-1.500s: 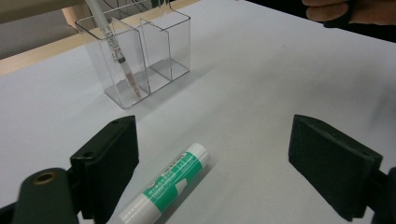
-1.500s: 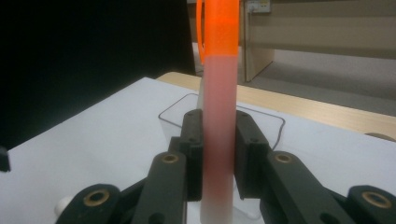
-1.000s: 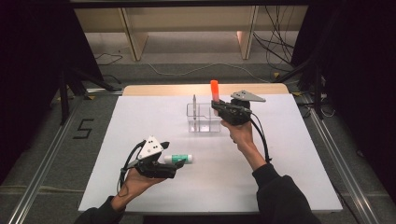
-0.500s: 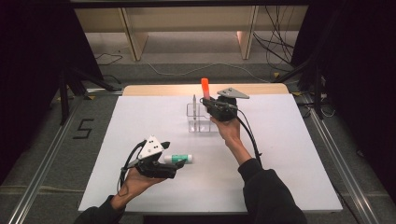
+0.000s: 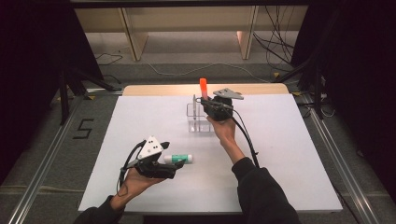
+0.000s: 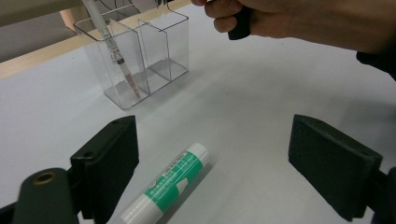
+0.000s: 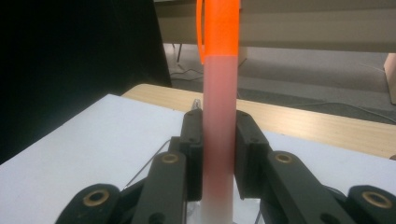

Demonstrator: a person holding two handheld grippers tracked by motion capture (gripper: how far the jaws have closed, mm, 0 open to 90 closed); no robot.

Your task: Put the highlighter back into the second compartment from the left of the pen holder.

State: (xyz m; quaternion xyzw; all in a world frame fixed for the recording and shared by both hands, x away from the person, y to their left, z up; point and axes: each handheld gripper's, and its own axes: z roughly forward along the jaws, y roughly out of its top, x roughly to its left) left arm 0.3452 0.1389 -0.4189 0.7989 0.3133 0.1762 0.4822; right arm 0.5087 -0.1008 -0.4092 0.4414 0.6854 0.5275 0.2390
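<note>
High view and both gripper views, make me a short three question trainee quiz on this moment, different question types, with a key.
1. True or false: the right gripper is shut on the orange marker.
2. The glue stick lies: A) inside the clear organizer; B) on the white table between the open left gripper jaws.
3. Fill in: the organizer already holds a ____.

Key: 1 true; 2 B; 3 pen.

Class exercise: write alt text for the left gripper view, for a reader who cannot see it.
A green-and-white tube lies on the white table between the wide-open black jaws of the left hand-held gripper, untouched by either. Beyond it stands a clear two-compartment holder with a thin pen leaning in its left compartment, and a hand reaches in at top right.
</note>
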